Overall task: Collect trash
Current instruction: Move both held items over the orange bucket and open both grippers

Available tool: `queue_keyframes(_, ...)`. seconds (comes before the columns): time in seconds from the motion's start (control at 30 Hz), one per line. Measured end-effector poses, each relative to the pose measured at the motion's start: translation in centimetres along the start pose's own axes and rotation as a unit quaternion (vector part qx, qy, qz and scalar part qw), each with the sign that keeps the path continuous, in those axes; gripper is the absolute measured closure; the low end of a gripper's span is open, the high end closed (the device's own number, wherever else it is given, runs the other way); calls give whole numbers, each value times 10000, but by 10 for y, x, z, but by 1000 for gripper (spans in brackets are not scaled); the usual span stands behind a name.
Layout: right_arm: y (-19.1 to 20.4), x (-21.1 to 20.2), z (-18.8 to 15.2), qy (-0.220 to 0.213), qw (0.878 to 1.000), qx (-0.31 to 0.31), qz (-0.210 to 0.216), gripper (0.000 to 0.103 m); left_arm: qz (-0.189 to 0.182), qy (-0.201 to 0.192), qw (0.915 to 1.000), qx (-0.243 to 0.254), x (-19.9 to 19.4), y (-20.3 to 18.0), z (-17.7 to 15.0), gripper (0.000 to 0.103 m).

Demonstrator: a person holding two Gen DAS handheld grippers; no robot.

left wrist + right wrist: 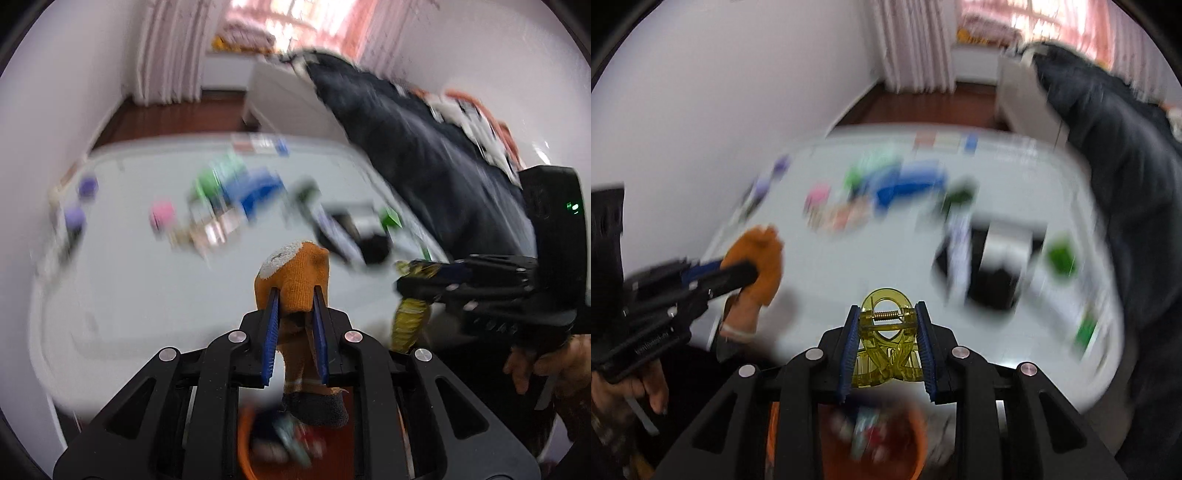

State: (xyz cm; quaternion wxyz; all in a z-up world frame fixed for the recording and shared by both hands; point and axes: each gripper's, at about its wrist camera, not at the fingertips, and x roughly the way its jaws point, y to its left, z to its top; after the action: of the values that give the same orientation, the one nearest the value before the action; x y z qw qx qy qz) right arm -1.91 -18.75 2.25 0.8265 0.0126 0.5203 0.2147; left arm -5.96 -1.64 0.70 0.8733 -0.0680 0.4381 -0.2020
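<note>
My left gripper (pixel 295 295) is shut on an orange work glove (pixel 295 273) with a grey cuff that hangs down between the fingers. It also shows in the right wrist view (pixel 761 254). My right gripper (pixel 886 314) is shut on a clear yellow hair clip (pixel 886 339), also seen in the left wrist view (pixel 408 321). Both grippers are held above an orange bin (pixel 919 439) with several pieces of trash inside, also in the left wrist view (pixel 245 454).
The white table (pixel 147 295) beyond is blurred and carries several small things: a blue box (pixel 258 192), a pink item (pixel 160 216), purple items (pixel 86 186) and a black-and-white box (pixel 997 266). A dark jacket (pixel 424 155) hangs at the right.
</note>
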Motion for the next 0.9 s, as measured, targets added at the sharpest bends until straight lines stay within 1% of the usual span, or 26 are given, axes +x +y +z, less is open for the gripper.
queue_keyframes(0.07,6,11,-36,356,9992,52,144,74,-115,329,9993,-110,4,-6,-27,87)
queue_keyframes(0.1,9,18,-54,505,9985,50,183,74,-208,625,9977,-178,9,-9,-46,87)
queue_keyframes(0.17,14,34,-84,848,9961,33,229,74,-247,1038,9941,-199,17,-16,-72,87)
queue_keyframes(0.2,13,42,-96,1001,9946,93,270,74,-239,1199,9923,-170,21,-20,-81,87)
queue_keyframes(0.27,12,58,-112,1336,9898,267,422,74,-189,1388,9901,-123,26,-23,-91,87)
queue_keyframes(0.33,19,68,-123,1584,9864,192,386,71,-138,1634,9864,-142,34,-22,-100,85)
queue_keyframes(0.37,22,71,-125,1674,9853,120,313,66,-99,1776,9838,-211,40,-20,-104,79)
queue_keyframes(0.4,23,73,-125,1726,9846,96,257,46,-87,1842,9824,-293,42,-18,-107,76)
queue_keyframes(0.43,22,73,-124,1734,9846,115,199,31,-84,1925,9802,-453,44,-13,-108,66)
queue_keyframes(0.47,19,68,-121,1633,9863,210,128,29,-83,1964,9784,-635,45,-7,-108,57)
queue_keyframes(0.53,12,63,-115,1513,9879,332,96,28,-124,1939,9767,-911,44,3,-106,49)
queue_keyframes(0.63,-7,47,-96,1224,9895,751,168,28,-153,1732,9791,-1053,38,12,-98,48)
queue_keyframes(0.73,-19,28,-67,862,9919,907,216,28,-130,1396,9851,-999,28,18,-76,48)
queue_keyframes(0.8,-25,7,-32,433,9951,856,256,26,6,1176,9894,-850,23,20,-59,47)
queue_keyframes(0.83,-28,-2,-19,260,9957,839,284,24,116,1025,9918,-749,20,22,-44,46)
queue_keyframes(0.9,-34,-20,16,-266,9958,829,290,20,220,767,9949,-618,18,27,-18,43)
